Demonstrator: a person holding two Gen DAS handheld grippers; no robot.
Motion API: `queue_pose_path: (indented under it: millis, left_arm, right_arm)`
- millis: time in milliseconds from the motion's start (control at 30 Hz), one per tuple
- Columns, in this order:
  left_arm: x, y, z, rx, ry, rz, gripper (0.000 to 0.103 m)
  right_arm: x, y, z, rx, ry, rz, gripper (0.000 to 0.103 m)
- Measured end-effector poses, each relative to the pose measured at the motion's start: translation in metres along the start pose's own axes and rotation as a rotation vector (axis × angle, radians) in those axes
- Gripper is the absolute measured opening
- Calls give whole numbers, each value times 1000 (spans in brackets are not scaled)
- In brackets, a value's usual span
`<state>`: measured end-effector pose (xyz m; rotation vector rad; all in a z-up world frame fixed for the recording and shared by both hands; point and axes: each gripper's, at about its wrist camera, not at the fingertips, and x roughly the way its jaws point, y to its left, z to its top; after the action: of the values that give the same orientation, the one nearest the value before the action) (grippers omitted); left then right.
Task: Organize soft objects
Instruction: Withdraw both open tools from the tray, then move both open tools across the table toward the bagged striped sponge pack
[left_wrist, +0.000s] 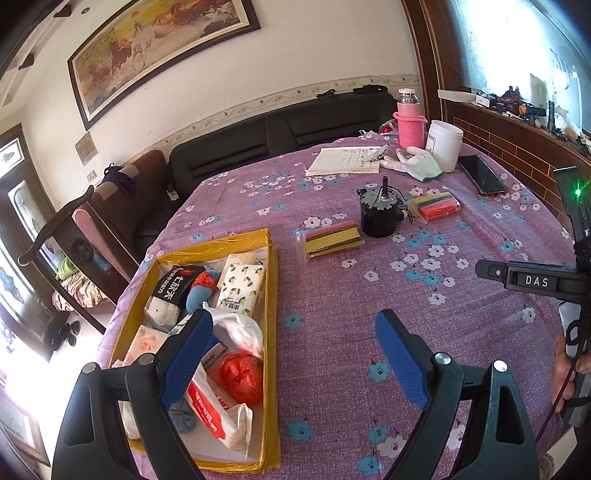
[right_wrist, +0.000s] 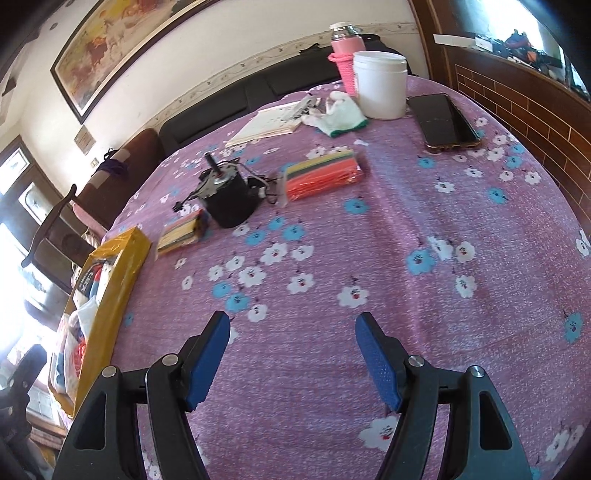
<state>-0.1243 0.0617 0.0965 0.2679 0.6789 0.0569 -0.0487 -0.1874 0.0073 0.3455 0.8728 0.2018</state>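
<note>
A yellow box (left_wrist: 271, 295) at the table's left holds tissue packs, plastic bags and socks; it also shows in the right wrist view (right_wrist: 122, 266). Two wrapped packs of coloured sponges lie on the purple cloth: one (left_wrist: 330, 240) (right_wrist: 181, 232) near the box, one (left_wrist: 436, 207) (right_wrist: 321, 175) farther right. White gloves (left_wrist: 415, 162) (right_wrist: 341, 112) lie at the back. My left gripper (left_wrist: 295, 336) is open and empty, its left finger over the box. My right gripper (right_wrist: 293, 332) is open and empty above bare cloth; its body shows at the right of the left wrist view (left_wrist: 532, 280).
A black motor with wires (left_wrist: 380, 216) (right_wrist: 227, 199) stands between the sponge packs. At the back are a notebook (left_wrist: 345, 160), a white tub (right_wrist: 380, 85), a pink flask (right_wrist: 347, 55) and a phone (right_wrist: 443, 122). A dark sofa lies beyond the table.
</note>
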Motion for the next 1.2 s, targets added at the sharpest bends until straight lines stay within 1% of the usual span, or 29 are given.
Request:
queue_pose_path:
  millis: [200, 367, 467, 633, 700, 733, 767, 867, 1200]
  left_arm:
    - [7, -8, 3, 14, 9, 13, 89]
    - [8, -12, 5, 21, 4, 61, 89]
    - [6, -12, 8, 7, 1, 76, 89]
    - [-7, -12, 13, -22, -44, 99, 89]
    - [-11, -13, 14, -22, -58, 102, 91]
    - [-13, -14, 15, -20, -65, 104, 95]
    - [-15, -15, 15, -19, -71, 104, 95]
    - [-17, -16, 17, -21, -77, 96, 95]
    - [-9, -20, 16, -17, -53, 80, 96]
  right_arm:
    - [5, -11, 4, 27, 4, -10, 75]
    - [9, -16, 8, 40, 5, -20, 75]
    - [13, -19, 11, 44, 7, -24, 75]
    - [19, -23, 16, 55, 8, -30, 75]
    - [21, -25, 17, 63, 10, -32, 75]
    - [22, -26, 18, 65, 10, -33, 75]
    - [22, -26, 18, 67, 9, -34, 75]
    - [23, -28, 19, 66, 1, -40, 75]
    - [23, -29, 18, 60, -18, -51, 76]
